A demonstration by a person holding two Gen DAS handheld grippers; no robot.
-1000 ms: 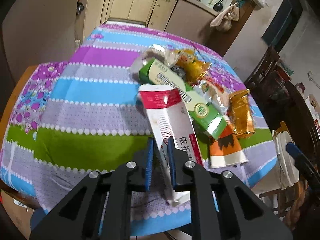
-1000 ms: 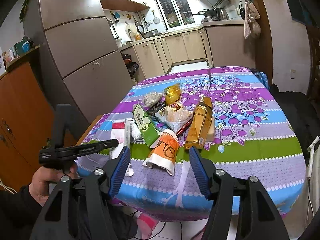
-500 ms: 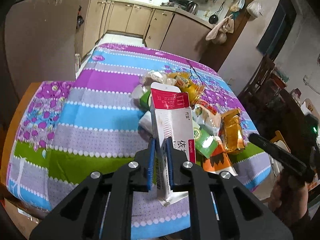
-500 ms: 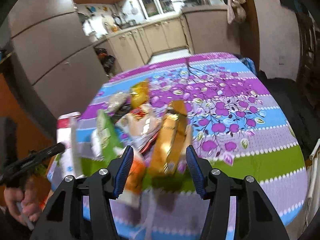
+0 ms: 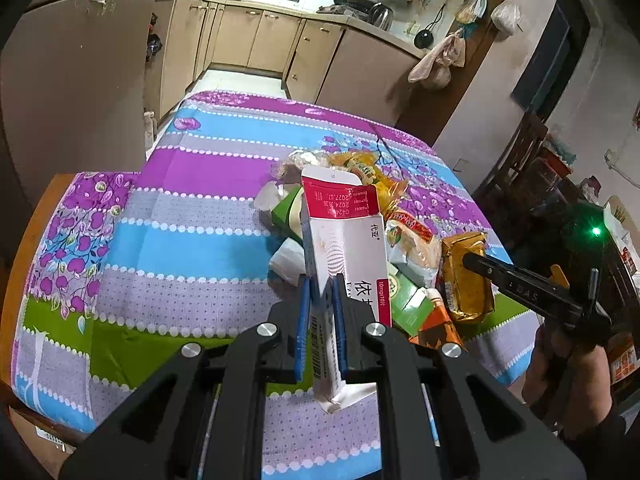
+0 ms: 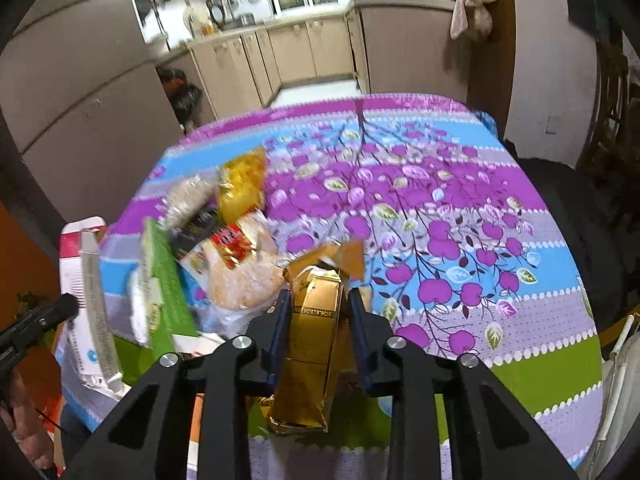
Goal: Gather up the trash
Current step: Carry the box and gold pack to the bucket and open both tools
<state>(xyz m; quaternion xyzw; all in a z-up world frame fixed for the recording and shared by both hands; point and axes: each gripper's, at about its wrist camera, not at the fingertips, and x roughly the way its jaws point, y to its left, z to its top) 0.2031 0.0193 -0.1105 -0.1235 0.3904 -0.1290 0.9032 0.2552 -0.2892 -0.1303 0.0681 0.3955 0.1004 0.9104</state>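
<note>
A pile of trash lies on the striped floral tablecloth (image 5: 180,240). My left gripper (image 5: 320,284) is shut on a red and white carton box (image 5: 344,236), which it holds upright above the cloth. That box (image 6: 86,280) also shows at the left of the right wrist view. My right gripper (image 6: 318,296) straddles a gold foil packet (image 6: 312,340) lying on the cloth. Its jaws are closing, with the pads close beside the packet's sides. From the left wrist view the gold packet (image 5: 466,276) sits at the pile's right edge, by the right gripper (image 5: 520,292).
A green carton (image 6: 164,288), a clear bag of bread (image 6: 240,276), a yellow wrapper (image 6: 240,188) and an orange paper cup (image 5: 436,328) make up the rest of the pile. Kitchen cabinets (image 5: 256,40) stand beyond the table. A dark chair (image 6: 592,208) is at the right.
My left gripper has raised the red and white box and tipped it upright. My right gripper has moved forward over the table onto the gold packet, and its jaws have narrowed.
</note>
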